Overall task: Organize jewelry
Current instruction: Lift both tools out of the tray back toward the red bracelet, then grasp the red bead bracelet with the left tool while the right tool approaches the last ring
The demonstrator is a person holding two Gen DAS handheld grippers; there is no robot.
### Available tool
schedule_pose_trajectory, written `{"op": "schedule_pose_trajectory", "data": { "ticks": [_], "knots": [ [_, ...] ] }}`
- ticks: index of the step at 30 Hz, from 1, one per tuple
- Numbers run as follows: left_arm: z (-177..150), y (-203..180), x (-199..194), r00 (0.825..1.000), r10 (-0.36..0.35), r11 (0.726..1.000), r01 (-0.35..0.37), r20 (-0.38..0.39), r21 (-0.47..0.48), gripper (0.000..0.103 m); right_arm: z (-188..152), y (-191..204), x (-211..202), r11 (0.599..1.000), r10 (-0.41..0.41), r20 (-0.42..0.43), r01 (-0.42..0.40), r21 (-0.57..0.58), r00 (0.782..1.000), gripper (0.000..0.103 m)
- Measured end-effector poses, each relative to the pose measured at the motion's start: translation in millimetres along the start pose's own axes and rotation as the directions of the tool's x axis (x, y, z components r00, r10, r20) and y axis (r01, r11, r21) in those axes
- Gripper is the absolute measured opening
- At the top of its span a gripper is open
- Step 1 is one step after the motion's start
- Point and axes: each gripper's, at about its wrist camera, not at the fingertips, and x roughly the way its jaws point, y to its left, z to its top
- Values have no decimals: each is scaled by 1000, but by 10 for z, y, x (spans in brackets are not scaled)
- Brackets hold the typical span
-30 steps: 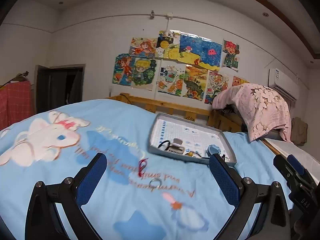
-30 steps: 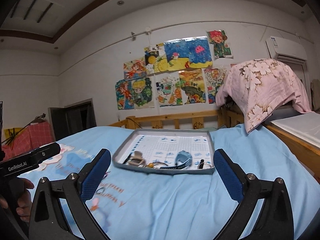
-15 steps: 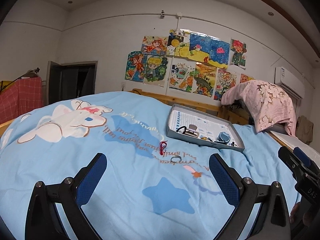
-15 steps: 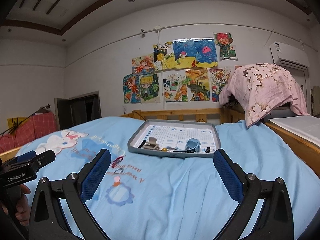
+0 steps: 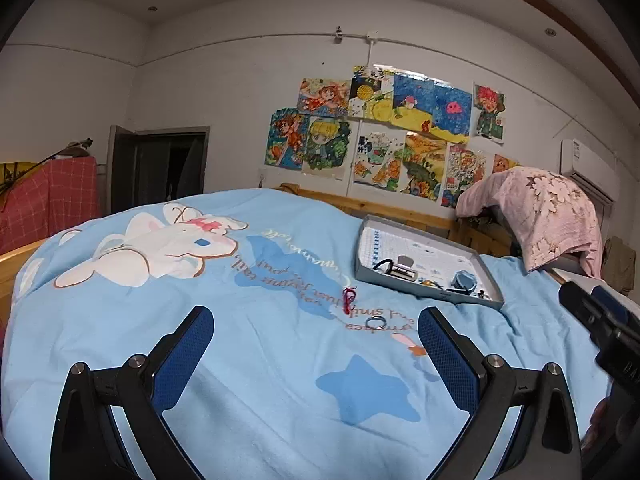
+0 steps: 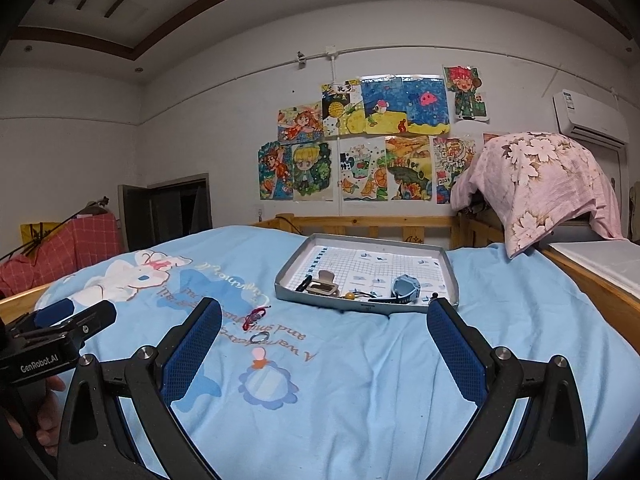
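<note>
A grey tray (image 5: 496,303) (image 6: 288,294) lies on the blue bedspread and holds a hair clip (image 6: 326,285), a blue watch (image 6: 405,289), a black band and small beads. A red string bracelet (image 5: 349,299) (image 6: 254,316) and a metal ring (image 5: 375,322) (image 6: 260,336) lie loose on the bedspread in front of the tray's left side. My left gripper (image 5: 314,334) is open and empty, well short of the ring. My right gripper (image 6: 324,322) is open and empty, facing the tray.
The bedspread (image 5: 240,340) has a rabbit print at the left. A wooden bed rail (image 6: 372,224) runs behind the tray. A pink flowered cloth (image 6: 536,176) covers something at the right. The other gripper's body (image 6: 56,344) shows at the left edge.
Both grippers have pulled back from the tray, so the tray, bracelet and ring look farther away. Both stay open and empty.
</note>
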Motion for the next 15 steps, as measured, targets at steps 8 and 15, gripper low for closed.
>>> {"op": "schedule_pose_trajectory", "data": {
  "ticks": [8, 15],
  "knots": [
    [116, 47, 401, 997, 13, 998, -8, -79, 60, 103, 242, 101, 242, 1000, 13, -39, -13, -1, 999, 101],
    [282, 125, 885, 994, 10, 999, -5, -109, 44, 103, 493, 49, 708, 995, 32, -31, -35, -95, 999, 101]
  ]
}}
